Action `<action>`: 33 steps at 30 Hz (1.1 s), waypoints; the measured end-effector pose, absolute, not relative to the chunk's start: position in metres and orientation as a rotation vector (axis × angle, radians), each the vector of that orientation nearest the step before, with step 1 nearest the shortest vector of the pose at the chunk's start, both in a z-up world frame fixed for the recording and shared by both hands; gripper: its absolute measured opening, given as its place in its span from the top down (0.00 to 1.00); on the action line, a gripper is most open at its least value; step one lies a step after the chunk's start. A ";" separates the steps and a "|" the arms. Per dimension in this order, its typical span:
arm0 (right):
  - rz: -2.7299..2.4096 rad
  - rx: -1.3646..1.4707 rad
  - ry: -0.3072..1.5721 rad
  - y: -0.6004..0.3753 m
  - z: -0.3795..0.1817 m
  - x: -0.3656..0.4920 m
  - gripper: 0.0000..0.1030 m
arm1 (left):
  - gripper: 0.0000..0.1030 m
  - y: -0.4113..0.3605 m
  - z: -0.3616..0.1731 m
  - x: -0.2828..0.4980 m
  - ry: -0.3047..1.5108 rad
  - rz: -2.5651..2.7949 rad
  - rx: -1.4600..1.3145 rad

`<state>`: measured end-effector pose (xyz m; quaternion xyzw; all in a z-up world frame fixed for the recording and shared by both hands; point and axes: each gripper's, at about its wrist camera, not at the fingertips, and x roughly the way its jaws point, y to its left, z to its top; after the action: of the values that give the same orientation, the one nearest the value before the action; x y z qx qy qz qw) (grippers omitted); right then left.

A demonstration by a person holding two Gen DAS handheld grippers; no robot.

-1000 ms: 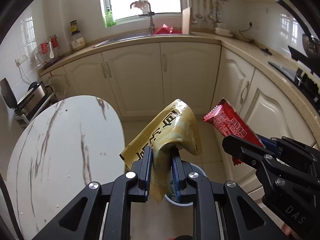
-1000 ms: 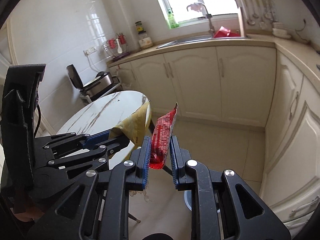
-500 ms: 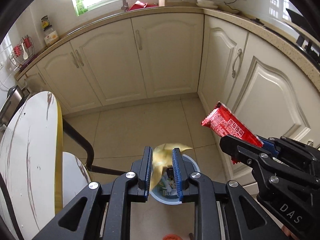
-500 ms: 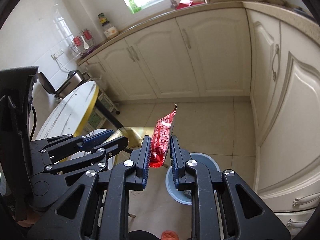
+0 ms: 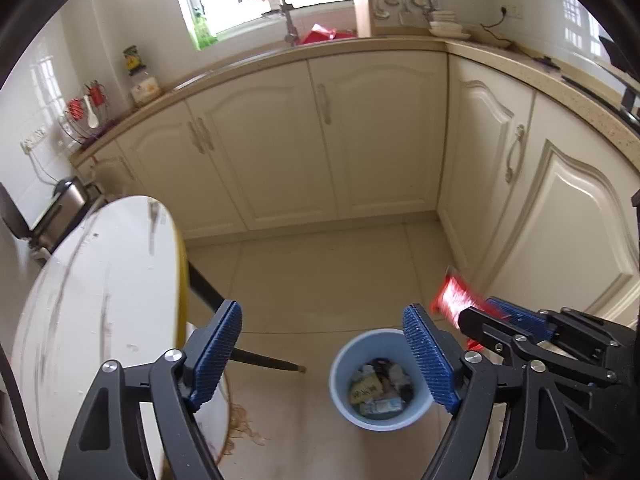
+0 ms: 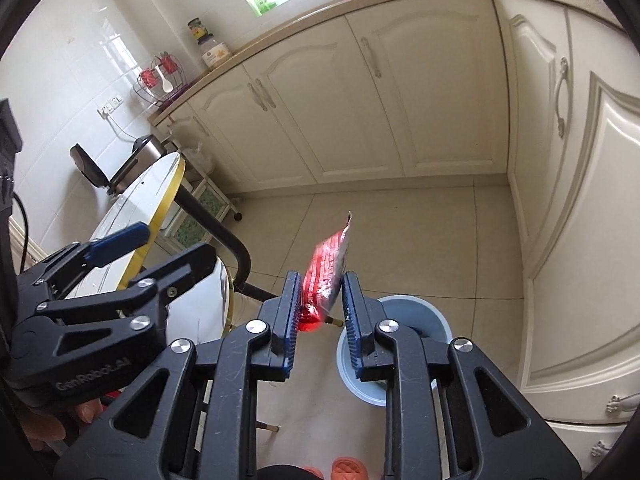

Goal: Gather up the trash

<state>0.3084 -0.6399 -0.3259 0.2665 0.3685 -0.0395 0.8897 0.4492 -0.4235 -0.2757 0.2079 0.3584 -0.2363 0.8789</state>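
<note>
The left tool (image 5: 322, 340) has just spread wide, empty, above the round pale-blue plastic bin (image 5: 342, 360). The right tool (image 6: 320, 306), loosening, apparently barely grips the blurred red foil wrapper (image 6: 326, 276).

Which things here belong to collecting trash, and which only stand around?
Job: red wrapper between the right gripper jaws, which have just been opening; blue bin; left gripper, emptied.

Around: round table; jar; faucet.

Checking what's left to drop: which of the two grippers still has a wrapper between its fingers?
The right gripper: the red wrapper sits between its jaws, which have just been opening. The left gripper stands wide open and empty above the blue bin.
</note>
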 end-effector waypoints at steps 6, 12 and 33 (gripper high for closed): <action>-0.108 0.531 0.726 -0.629 -0.301 0.297 0.43 | 0.17 -0.404 -0.257 0.432 0.703 -0.429 0.397; -0.108 0.451 0.660 -0.594 -0.251 0.281 0.25 | 0.08 -0.353 -0.216 0.384 0.613 -0.382 0.337; 0.154 0.085 0.405 -0.342 -0.080 0.193 0.00 | 0.01 -0.102 -0.122 0.096 0.318 -0.108 0.068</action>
<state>0.1932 -0.3416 -0.0803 0.0424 0.2010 0.0766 0.9757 0.0959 -0.1019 -0.1222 0.0338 0.1583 -0.0539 0.9853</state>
